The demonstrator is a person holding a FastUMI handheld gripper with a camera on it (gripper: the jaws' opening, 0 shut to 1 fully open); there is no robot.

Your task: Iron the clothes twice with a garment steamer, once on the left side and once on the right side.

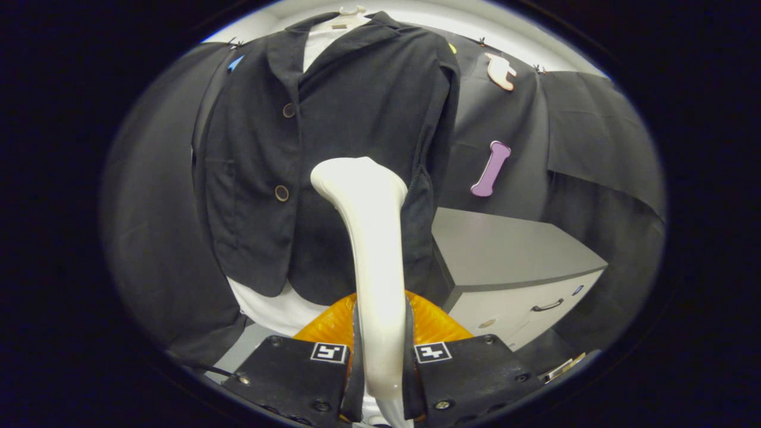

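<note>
upright, steamer clamped in jaws, head toward jacket

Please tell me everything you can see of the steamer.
The steamer is glossy white plastic, with a long curved handle that widens into a head at the top. It stands upright, gripped between the gripper fingers, which press on both sides of the handle. Its head is against or just before the dark jacket, below the lower button, right of the opening.

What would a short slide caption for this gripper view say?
Fingers clamp a white garment steamer, its head against the dark jacket hanging beside a grey cabinet.
</note>
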